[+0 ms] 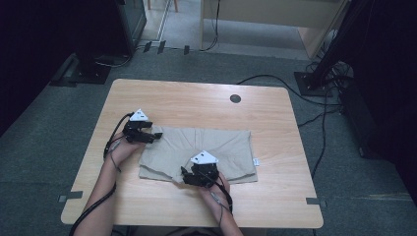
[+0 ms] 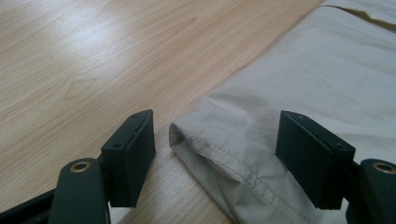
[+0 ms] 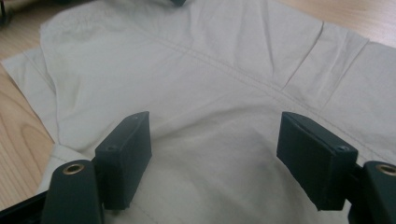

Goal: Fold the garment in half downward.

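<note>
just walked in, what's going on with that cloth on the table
A person holds a gripper in each hand over a folded beige garment on a wooden table. The left gripper is open around a hemmed corner at the garment's edge. The right gripper is open above its middle. Neither has gripped it yet.

The folded cloth (image 1: pixel 206 147) is plain beige, without print, with stitching of the same tone. The surface (image 1: pixel 196 103) is light wood with a fine grain and one dark round spot (image 1: pixel 235 98). Both grippers are black, each topped by a pale grey plate.
</note>
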